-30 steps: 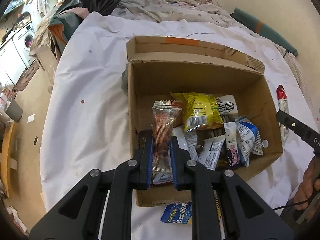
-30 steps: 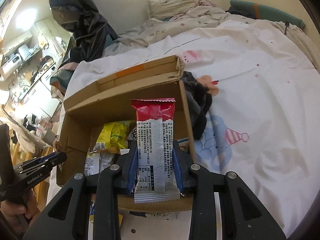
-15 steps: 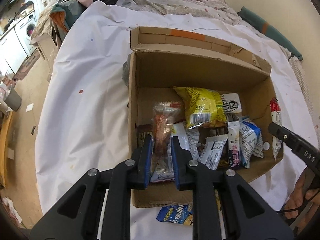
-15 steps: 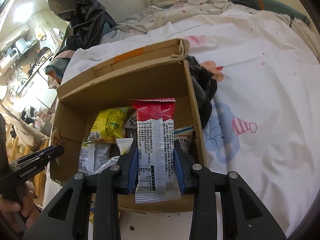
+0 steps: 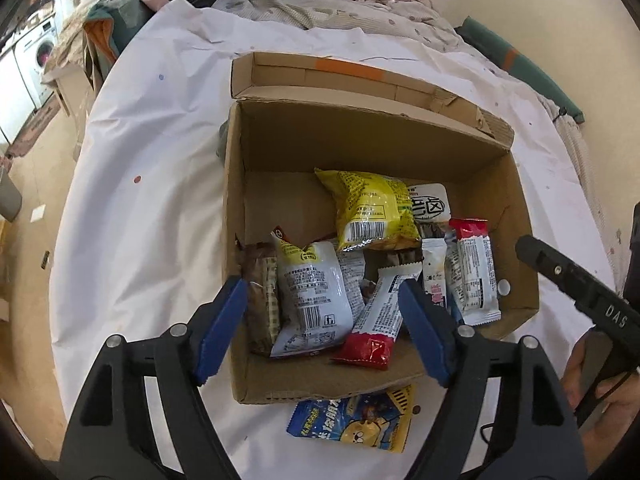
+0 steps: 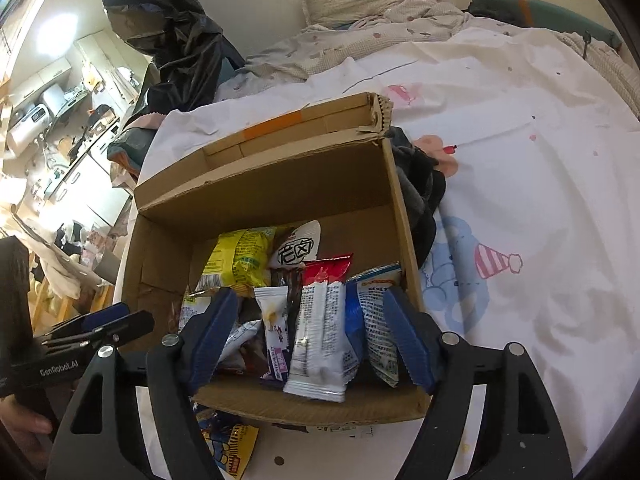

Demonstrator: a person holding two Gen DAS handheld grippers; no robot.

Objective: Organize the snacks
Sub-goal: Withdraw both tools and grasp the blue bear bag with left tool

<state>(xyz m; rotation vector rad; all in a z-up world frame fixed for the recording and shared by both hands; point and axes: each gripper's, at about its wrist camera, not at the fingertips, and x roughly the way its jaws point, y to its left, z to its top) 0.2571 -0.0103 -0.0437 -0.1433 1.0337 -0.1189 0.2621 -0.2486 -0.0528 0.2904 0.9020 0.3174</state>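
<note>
An open cardboard box point(image 5: 472, 148) point(image 6: 280, 184) stands on the white bedsheet and holds several snack packets. Among them are a yellow bag point(image 5: 370, 208) point(image 6: 238, 258), a brown clear-wrapped bar point(image 5: 262, 300) at the box's left wall, and a red-topped white bar point(image 5: 474, 272) point(image 6: 320, 320) near the right wall. My left gripper point(image 5: 324, 328) is open and empty above the box's near left part. My right gripper point(image 6: 308, 336) is open and empty above the near right part, with the red-topped bar lying loose between its fingers. A blue and yellow packet point(image 5: 356, 420) point(image 6: 228, 448) lies on the sheet in front of the box.
A dark cloth point(image 6: 420, 196) lies against the box's right outer wall. Crumpled bedding and a pillow point(image 6: 352, 0) lie at the back, with a black bag point(image 6: 168, 32) at the back left. The bed edge drops to the floor on the left point(image 5: 36, 184).
Both grippers have opened over the box. The left let go of the brown clear-wrapped bar and the right let go of the red-topped bar; both bars now lie in the box.
</note>
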